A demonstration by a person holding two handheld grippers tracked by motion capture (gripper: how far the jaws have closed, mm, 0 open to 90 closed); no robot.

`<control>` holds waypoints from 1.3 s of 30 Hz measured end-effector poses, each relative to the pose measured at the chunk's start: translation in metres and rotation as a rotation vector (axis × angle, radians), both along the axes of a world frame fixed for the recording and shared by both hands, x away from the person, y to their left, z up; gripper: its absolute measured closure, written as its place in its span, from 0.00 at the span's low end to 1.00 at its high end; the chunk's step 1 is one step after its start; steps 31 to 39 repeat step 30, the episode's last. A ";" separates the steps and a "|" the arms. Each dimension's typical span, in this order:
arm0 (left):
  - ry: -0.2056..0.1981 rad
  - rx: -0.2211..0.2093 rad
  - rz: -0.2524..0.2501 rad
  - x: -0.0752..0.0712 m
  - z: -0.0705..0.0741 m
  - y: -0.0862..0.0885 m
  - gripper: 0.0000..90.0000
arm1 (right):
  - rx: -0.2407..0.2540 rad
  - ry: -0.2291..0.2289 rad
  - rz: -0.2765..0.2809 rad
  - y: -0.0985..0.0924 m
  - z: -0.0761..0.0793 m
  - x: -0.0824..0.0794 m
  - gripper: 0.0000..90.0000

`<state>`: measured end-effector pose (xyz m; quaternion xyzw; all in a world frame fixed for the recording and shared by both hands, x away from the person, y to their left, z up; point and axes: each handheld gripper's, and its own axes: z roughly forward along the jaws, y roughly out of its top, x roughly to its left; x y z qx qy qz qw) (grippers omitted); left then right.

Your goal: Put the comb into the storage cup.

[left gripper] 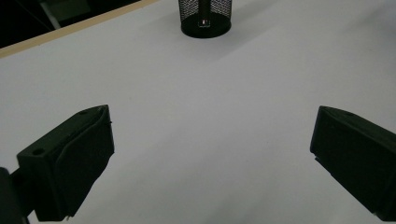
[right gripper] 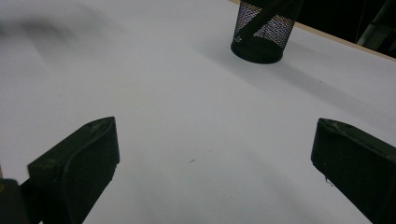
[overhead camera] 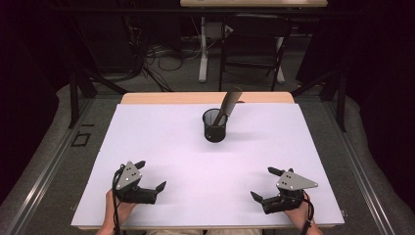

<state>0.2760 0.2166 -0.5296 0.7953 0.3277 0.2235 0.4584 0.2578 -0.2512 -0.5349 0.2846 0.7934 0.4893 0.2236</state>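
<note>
Two grippers, left (overhead camera: 153,175) and right (overhead camera: 263,183), are held spread and empty near the table's (overhead camera: 161,142) front edge, aimed at the cup (overhead camera: 215,126) with its leaning tool (overhead camera: 229,104), seemingly ready to reach.

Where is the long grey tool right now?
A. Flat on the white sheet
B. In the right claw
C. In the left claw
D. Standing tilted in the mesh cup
D: the tool leans out of the mesh cup, and both claws rest open near the table's front edge.

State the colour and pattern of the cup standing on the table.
The cup is black wire mesh with a solid black base, clearest in the right gripper view.
</note>
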 end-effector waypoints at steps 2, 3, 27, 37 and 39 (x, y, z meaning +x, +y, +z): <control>-0.002 -0.006 0.007 -0.002 0.000 0.001 0.00 | 0.001 0.002 -0.001 0.000 0.000 0.000 0.01; -0.004 0.000 0.007 -0.003 0.000 0.002 0.00 | 0.001 0.004 -0.002 0.000 0.000 0.000 0.01; 0.008 0.009 0.006 -0.012 -0.005 0.006 0.00 | -0.003 0.014 0.000 0.000 -0.002 0.000 0.01; 0.000 0.019 0.004 -0.012 -0.004 0.006 0.00 | -0.003 0.014 0.003 0.000 -0.002 0.001 0.01; 0.000 0.019 0.004 -0.012 -0.004 0.006 0.00 | -0.003 0.014 0.003 0.000 -0.002 0.001 0.01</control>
